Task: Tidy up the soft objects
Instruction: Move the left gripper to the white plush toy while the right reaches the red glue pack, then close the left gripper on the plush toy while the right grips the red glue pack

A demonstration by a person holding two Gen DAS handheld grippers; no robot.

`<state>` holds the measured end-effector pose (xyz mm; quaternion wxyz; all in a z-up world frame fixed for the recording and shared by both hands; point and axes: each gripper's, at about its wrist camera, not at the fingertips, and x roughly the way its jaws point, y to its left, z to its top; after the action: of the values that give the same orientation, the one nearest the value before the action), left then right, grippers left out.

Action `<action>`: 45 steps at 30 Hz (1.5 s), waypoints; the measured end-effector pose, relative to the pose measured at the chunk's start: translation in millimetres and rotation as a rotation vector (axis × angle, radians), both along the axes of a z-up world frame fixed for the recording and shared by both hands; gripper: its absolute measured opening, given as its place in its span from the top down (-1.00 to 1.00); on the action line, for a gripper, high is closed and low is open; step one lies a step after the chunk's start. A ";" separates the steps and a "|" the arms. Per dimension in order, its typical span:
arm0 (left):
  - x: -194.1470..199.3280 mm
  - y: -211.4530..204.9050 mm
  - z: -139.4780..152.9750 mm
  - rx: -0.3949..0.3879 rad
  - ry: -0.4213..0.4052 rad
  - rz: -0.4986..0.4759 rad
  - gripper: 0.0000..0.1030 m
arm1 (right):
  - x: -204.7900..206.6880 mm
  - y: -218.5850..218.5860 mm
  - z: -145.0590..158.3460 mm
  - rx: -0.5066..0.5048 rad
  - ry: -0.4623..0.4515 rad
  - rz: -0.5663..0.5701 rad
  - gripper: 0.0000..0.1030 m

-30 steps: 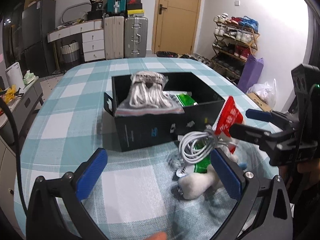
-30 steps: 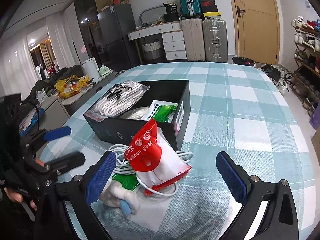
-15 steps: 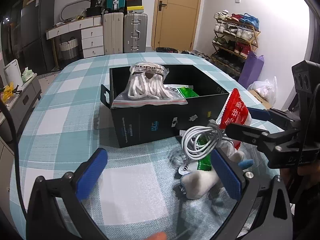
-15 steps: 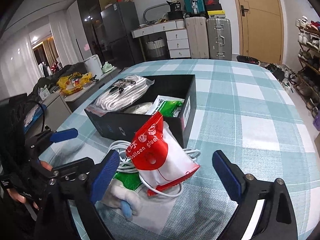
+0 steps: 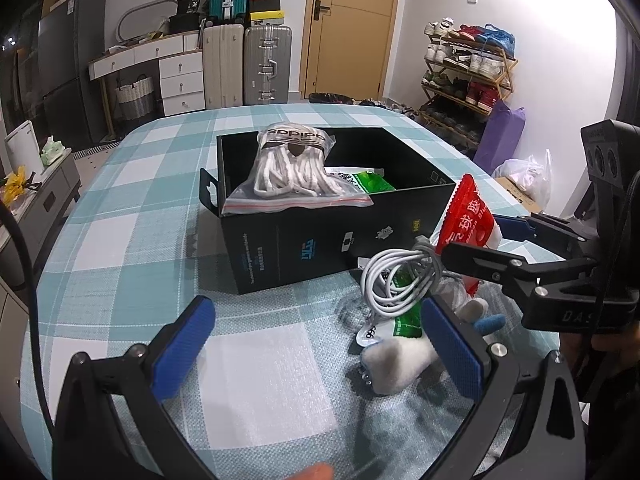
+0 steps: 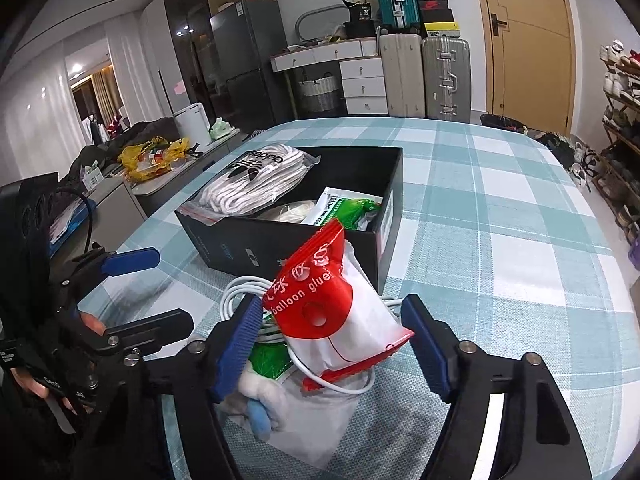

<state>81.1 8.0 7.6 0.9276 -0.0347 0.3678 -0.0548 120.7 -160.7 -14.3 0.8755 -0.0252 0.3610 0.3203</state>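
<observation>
A black box [image 5: 304, 240] [image 6: 240, 240] on the checked tablecloth holds a bag of white rope [image 5: 288, 168] [image 6: 256, 184] and a green packet [image 5: 372, 182] [image 6: 352, 208]. In front of it lies a pile: a red and white balloon glue bag [image 6: 336, 312] [image 5: 468, 216], a white cable coil [image 5: 396, 280] [image 6: 244, 288], a green packet and a white plush toy [image 5: 400, 364] [image 6: 260, 396]. My right gripper [image 6: 330, 344] is open, its fingers on either side of the glue bag. My left gripper [image 5: 320, 348] is open and empty, left of the pile.
Suitcases [image 5: 244, 64], a white drawer unit [image 5: 180, 80] and a door [image 5: 352, 28] stand at the back. A shoe rack [image 5: 468, 76] is to the right. A low cabinet with clutter [image 6: 152, 156] stands left of the table.
My right gripper has moved forward and narrowed around the glue bag. My left gripper has moved slightly closer to the box.
</observation>
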 end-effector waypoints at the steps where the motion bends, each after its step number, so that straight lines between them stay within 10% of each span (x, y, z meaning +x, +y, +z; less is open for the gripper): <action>1: -0.5 -0.2 0.0 0.001 0.001 -0.001 -1.00 | -0.7 0.5 0.7 -0.001 -0.005 0.008 -0.29; 4: -1.7 -1.0 -0.4 -0.003 0.003 -0.004 -1.00 | -3.4 -0.2 4.1 0.007 -0.021 0.024 0.00; 37: 1.0 -37.6 -25.3 -0.034 0.147 -0.128 -0.99 | -12.1 -12.5 18.4 0.107 -0.066 0.058 0.30; 45: -4.9 -33.2 -22.9 -0.085 0.143 -0.171 -0.59 | -3.2 -8.3 13.8 0.157 -0.056 0.044 0.27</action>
<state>76.2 -25.2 -15.3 0.8887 -0.0464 0.4318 -0.1468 117.5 -169.0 -0.5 0.8772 0.0266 0.3096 0.3660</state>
